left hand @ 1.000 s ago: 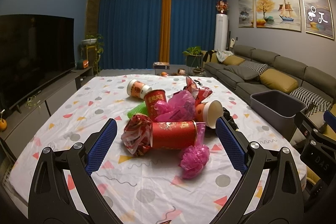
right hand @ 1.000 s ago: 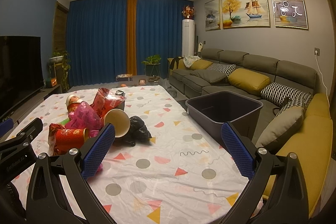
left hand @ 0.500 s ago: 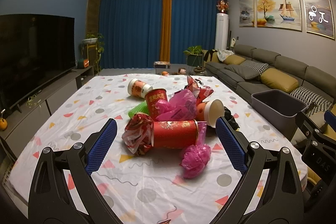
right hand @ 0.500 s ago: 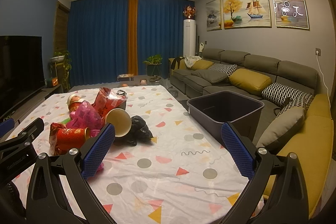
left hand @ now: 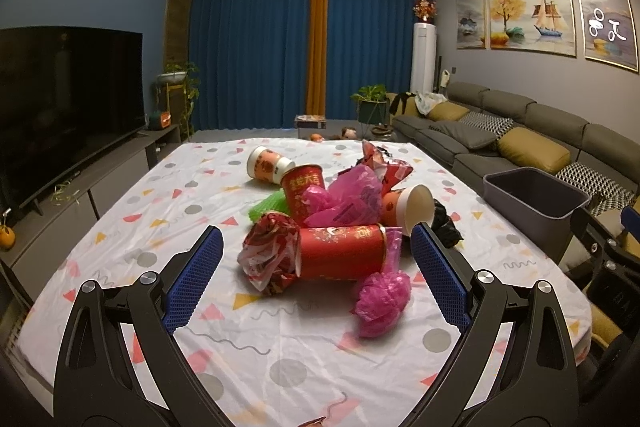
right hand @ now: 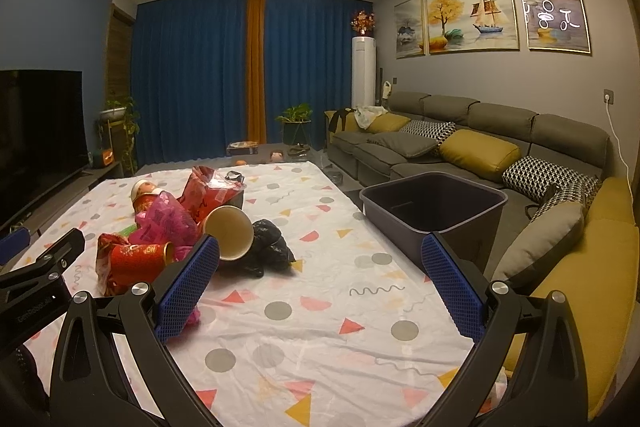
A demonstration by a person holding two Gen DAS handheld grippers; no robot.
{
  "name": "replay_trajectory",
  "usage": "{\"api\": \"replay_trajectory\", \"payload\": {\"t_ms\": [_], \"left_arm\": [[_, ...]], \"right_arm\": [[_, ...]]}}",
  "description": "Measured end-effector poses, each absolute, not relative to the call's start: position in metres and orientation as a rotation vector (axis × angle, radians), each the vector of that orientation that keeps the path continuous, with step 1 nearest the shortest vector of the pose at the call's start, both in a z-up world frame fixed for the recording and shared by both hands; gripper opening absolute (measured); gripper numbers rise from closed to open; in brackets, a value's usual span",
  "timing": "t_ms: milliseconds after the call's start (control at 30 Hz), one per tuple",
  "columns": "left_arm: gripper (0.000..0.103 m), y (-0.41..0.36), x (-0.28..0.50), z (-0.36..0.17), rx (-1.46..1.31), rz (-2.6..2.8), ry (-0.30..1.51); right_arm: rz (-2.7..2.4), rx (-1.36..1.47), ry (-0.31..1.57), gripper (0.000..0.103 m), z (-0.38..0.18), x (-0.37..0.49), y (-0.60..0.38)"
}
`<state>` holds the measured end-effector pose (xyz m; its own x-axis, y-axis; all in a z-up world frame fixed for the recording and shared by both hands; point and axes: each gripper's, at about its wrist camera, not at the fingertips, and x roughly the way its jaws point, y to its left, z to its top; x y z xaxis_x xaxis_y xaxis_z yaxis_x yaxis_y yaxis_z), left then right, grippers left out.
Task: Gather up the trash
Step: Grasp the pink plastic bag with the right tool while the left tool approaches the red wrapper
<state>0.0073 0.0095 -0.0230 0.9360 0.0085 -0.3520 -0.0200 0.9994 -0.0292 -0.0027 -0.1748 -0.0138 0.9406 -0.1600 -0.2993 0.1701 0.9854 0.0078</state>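
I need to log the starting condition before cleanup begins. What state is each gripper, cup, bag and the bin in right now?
left gripper: open, holding nothing.
right gripper: open, holding nothing.
red paper cup: lying on its side, nearest in the pile.
tan-lined cup: tipped over, mouth facing the camera.
upright red cup: standing in the pile.
pink plastic bag: crumpled.
black bag: crumpled.
grey bin: open, looks empty.
television: off.

left gripper (left hand: 316, 267) fingers spread, right gripper (right hand: 320, 279) likewise
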Motion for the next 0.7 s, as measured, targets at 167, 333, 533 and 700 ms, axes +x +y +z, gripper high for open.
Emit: {"api": "replay_trajectory", "payload": {"t_ms": [167,333,533,700], "left_arm": [[0.093,0.028,0.009,-0.028,-0.054,0.038,0.378],[0.093,0.053,0.011,-0.033,-0.064,0.078,0.376],[0.093,0.078,0.018,-0.041,-0.079,0.128,0.383],[0.093,0.094,0.024,-0.045,-0.100,0.157,0.381]], "right_arm": [[-0.124,0.035,0.312,0.098,-0.020,0.003,-0.169],[-0.066,0.034,0.341,0.098,-0.029,0.013,-0.156],[0.037,0.026,0.386,0.091,-0.042,0.031,-0.131],[0.122,0.000,0.449,0.074,-0.060,0.048,-0.104]]}}
